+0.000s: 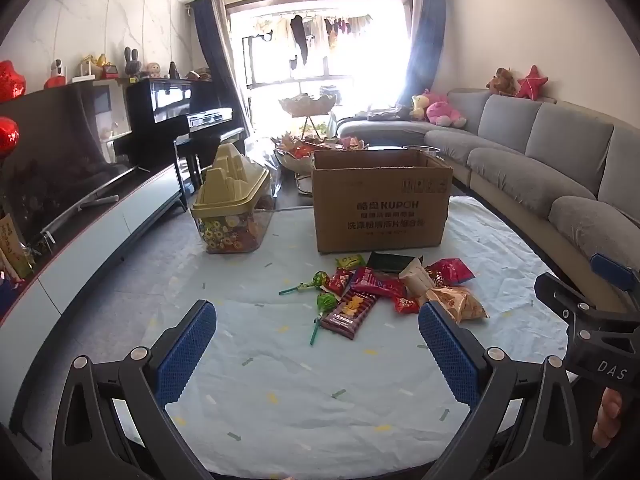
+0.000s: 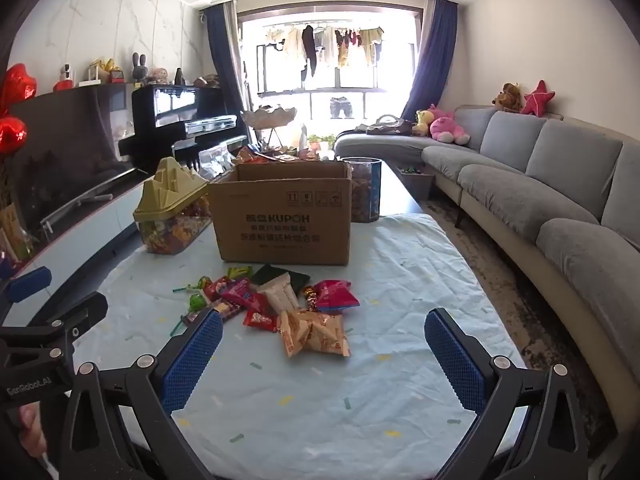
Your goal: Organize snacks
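Table (image 1: 280,420): left gripper (image 1: 316,340), right gripper (image 2: 324,344) tilted down, agape, seemingly empty, short of snacks (image 2: 280,304).

Home living room: sofa (image 2: 540,184), piano (image 2: 180,120).

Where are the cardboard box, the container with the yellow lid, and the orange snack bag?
cardboard box (image 2: 282,224): right wrist view, printed front face.
container with the yellow lid (image 1: 228,184): left wrist view, sculpted lid.
orange snack bag (image 2: 316,334): right wrist view, middle of the bag.
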Motion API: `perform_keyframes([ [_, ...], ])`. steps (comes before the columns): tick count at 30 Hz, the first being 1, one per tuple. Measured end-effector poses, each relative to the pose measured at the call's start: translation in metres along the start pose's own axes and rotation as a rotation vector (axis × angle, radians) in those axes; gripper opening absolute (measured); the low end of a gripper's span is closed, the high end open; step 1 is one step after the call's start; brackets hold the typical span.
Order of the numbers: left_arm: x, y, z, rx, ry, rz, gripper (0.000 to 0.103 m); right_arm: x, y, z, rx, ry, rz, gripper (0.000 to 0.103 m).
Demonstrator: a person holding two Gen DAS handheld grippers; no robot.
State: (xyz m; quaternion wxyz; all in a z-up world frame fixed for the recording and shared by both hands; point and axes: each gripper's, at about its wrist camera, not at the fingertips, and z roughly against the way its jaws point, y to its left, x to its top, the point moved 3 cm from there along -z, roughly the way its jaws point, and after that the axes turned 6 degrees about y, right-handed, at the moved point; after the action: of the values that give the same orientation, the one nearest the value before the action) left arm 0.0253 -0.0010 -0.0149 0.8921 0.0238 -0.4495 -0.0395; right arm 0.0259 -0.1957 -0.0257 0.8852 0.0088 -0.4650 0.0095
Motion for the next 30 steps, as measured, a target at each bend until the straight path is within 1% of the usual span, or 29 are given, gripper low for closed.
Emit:
perform_keyframes([
  [3, 0.001, -0.002, 0.000, -0.024, -0.002, 0.002, 0.103, 0.000, 0.003, 0.000, 0.010, -0.006, -0.004, 0.103],
  [5, 0.004, 0.009, 0.002, -0.032, -0.002, 0.009, 0.103, 0.001, 0.005, 0.000, 0.017, -0.007, -0.005, 0.103],
  [8, 0.006, 0.015, 0.004, -0.048, 0.003, 0.014, 0.103, 0.000, -0.003, 0.003, 0.022, -0.012, -0.004, 0.103],
  [9, 0.009, 0.016, 0.006, -0.048, 0.002, 0.013, 0.103, 0.001, -0.004, 0.004, 0.023, -0.011, -0.002, 0.103],
  [11, 0.004, 0.003, 0.010, -0.026, -0.014, 0.009, 0.103, 0.002, -0.007, 0.004, 0.023, -0.008, -0.001, 0.103],
  [12, 0.004, 0.002, 0.011, -0.025, -0.017, 0.010, 0.103, 0.001, -0.009, 0.005, 0.026, -0.009, -0.001, 0.103],
  [14, 0.004, 0.002, 0.012, -0.016, -0.027, 0.011, 0.103, 0.002, 0.002, 0.004, 0.011, -0.009, 0.007, 0.103],
  [16, 0.006, 0.002, 0.014, -0.010, -0.038, 0.009, 0.103, 0.002, 0.002, 0.003, 0.014, -0.009, 0.008, 0.103],
  [24, 0.006, 0.003, 0.021, -0.012, -0.068, 0.015, 0.103, 0.005, 0.003, 0.007, 0.025, -0.017, 0.011, 0.103],
  [30, 0.006, 0.003, 0.021, -0.019, -0.069, 0.019, 0.103, 0.006, 0.004, 0.007, 0.033, -0.016, 0.007, 0.103],
])
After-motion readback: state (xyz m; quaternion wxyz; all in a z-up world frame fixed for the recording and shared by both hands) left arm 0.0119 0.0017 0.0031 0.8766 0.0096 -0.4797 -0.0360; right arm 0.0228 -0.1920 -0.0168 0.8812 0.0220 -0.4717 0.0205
